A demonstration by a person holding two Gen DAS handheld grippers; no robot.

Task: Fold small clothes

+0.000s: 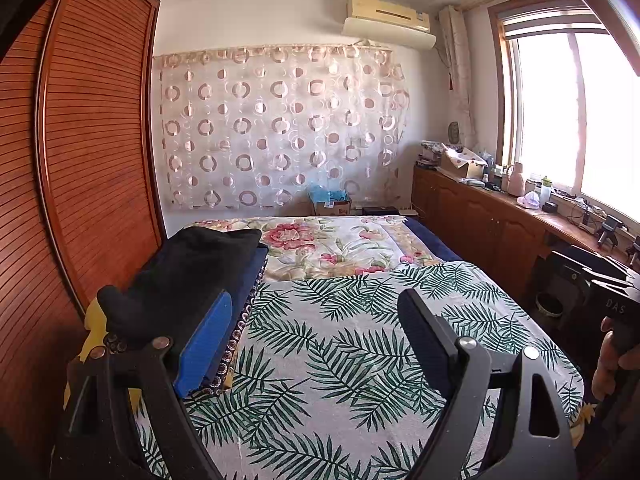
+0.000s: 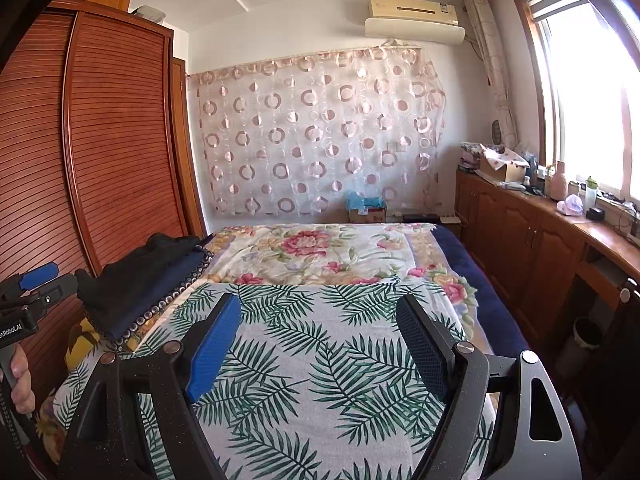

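Note:
A pile of dark clothes lies on the left side of the bed: a black garment (image 1: 188,268) on top of a navy one (image 1: 244,280) with a patterned hem. The same pile shows in the right wrist view (image 2: 140,276). My left gripper (image 1: 316,320) is open and empty, held above the palm-leaf sheet (image 1: 360,320), just right of the pile. My right gripper (image 2: 320,324) is open and empty over the same sheet (image 2: 320,360). The left gripper also shows at the left edge of the right wrist view (image 2: 28,280).
A wooden slatted wardrobe (image 1: 92,140) stands close along the bed's left side. A floral blanket (image 2: 320,252) covers the far half of the bed. A wooden cabinet (image 2: 532,240) with clutter runs under the window on the right. A bin (image 2: 584,340) stands on the floor.

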